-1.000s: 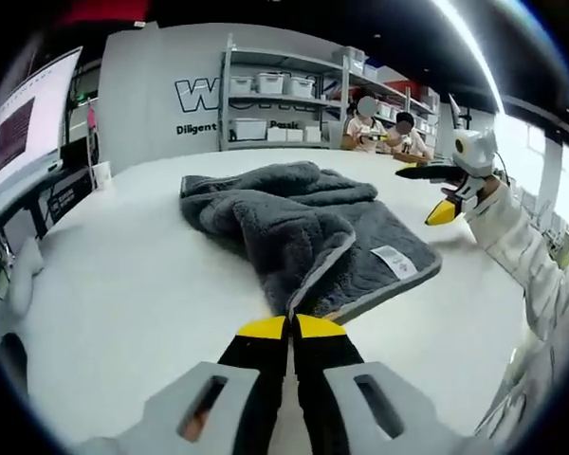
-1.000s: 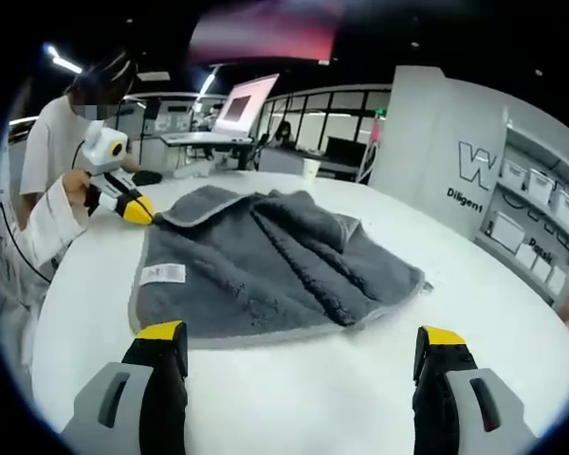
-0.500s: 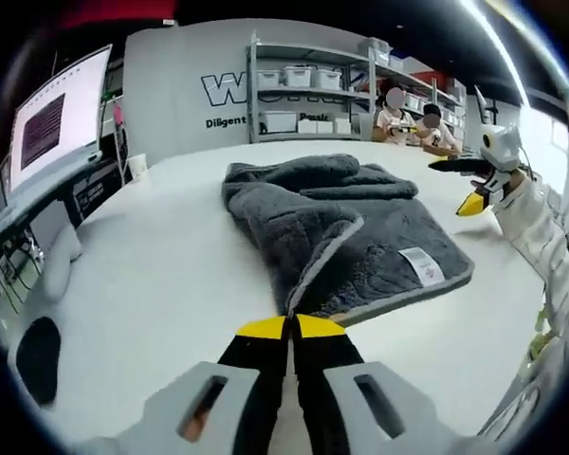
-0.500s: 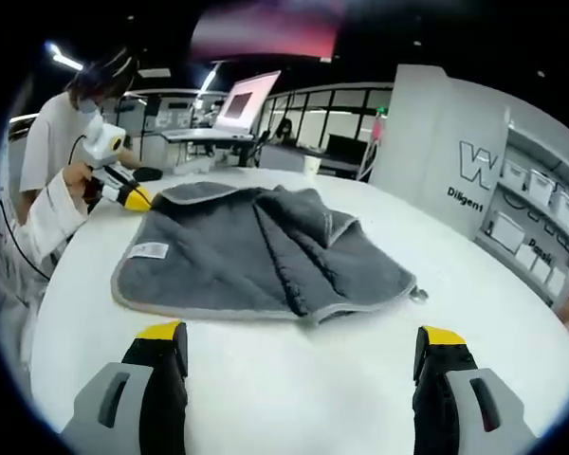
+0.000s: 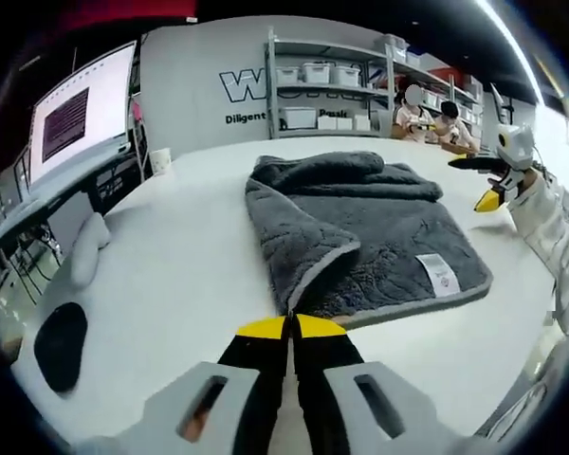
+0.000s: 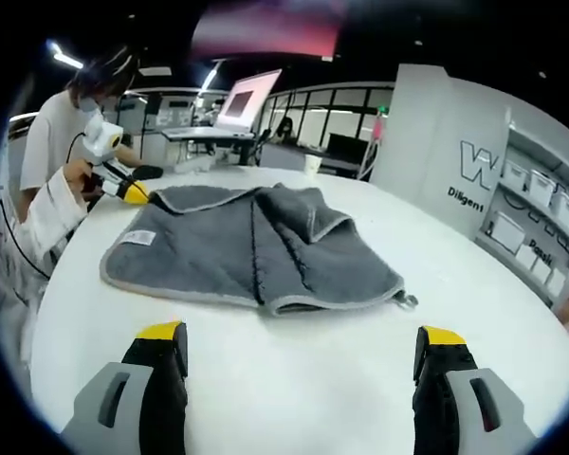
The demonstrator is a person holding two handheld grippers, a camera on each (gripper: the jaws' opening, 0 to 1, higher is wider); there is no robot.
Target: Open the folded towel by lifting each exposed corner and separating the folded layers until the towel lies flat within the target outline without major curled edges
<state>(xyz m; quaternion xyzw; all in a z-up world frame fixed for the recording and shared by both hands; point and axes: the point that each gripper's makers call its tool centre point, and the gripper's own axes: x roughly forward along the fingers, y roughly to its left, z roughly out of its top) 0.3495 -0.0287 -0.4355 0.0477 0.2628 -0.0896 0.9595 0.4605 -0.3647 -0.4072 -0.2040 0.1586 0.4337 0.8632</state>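
Note:
A grey towel (image 5: 370,223) lies partly folded on the white table (image 5: 171,275), a white label (image 5: 443,276) on its near right side. My left gripper (image 5: 289,326) is shut on the towel's near corner, where the pale hem comes to a point. In the right gripper view the towel (image 6: 237,251) lies spread wide, with one folded flap (image 6: 313,213) still lying over its middle. There the left gripper (image 6: 131,190) pinches the far left corner. My right gripper (image 6: 301,334) stands open above bare table in front of the towel. It also hangs open beyond the towel's right edge (image 5: 481,182).
A monitor (image 5: 81,118) and a paper cup (image 5: 161,159) stand at the table's far left. Shelves with bins (image 5: 313,81) and seated people (image 5: 427,104) are behind. A dark object (image 5: 62,346) lies low on the left. A person (image 6: 62,142) stands beside the table.
The towel has been drawn out by the corner in my left gripper, and its bunched folds now lie flatter and wider. The right gripper has stayed open in front of it.

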